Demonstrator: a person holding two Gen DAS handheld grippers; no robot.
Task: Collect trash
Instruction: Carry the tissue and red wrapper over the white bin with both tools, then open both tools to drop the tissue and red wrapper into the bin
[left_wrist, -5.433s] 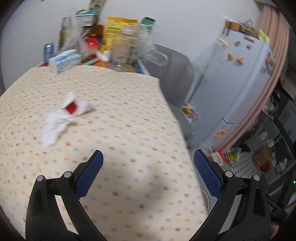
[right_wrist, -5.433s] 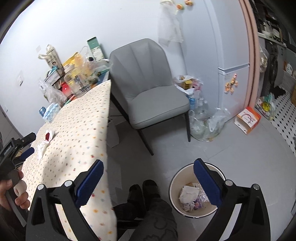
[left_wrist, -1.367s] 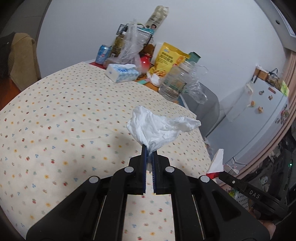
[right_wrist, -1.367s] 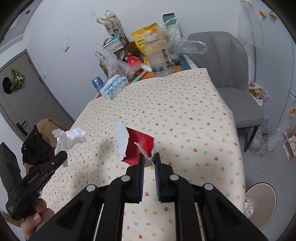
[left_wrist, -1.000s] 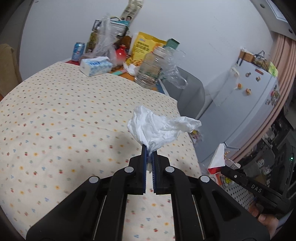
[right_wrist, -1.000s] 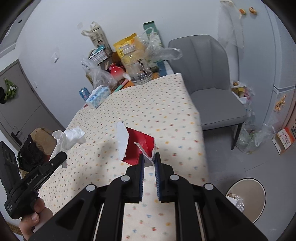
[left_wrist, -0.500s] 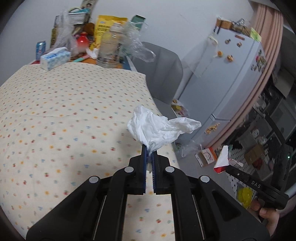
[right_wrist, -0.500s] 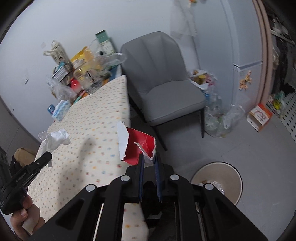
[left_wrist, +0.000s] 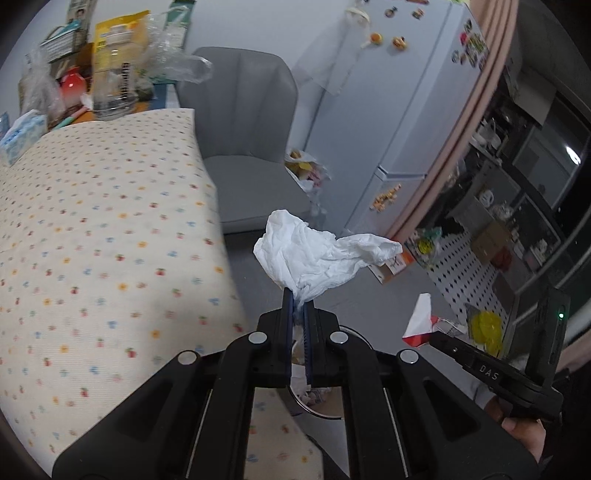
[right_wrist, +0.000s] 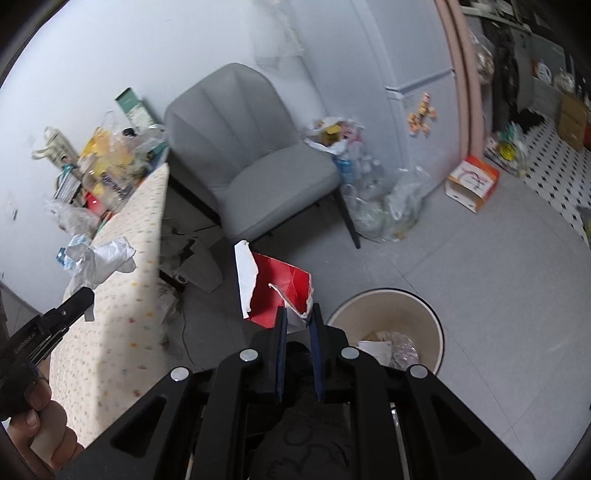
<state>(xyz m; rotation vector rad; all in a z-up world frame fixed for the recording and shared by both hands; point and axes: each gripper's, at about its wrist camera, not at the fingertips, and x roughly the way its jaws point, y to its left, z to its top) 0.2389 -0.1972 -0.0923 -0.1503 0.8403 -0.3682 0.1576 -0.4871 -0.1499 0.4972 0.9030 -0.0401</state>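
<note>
I see the crumpled white tissue (left_wrist: 314, 258) pinched at its lower end in my left gripper (left_wrist: 298, 314), whose jaws are squeezed nearly together on it, while my right gripper (right_wrist: 297, 321) grips the bottom edge of a torn red-and-white paper wrapper (right_wrist: 277, 291), jaws closed on it with a narrow gap showing. Both pieces hang in the air off the edge of the dotted tablecloth (left_wrist: 92, 221), near the gray chair (right_wrist: 251, 162). Only my right wrist view shows the round beige trash bin (right_wrist: 428, 314) clearly, on the floor just right of the wrapper with rubbish inside, whereas my left view catches only a sliver of its rim (left_wrist: 325, 404) behind the fingers.
</note>
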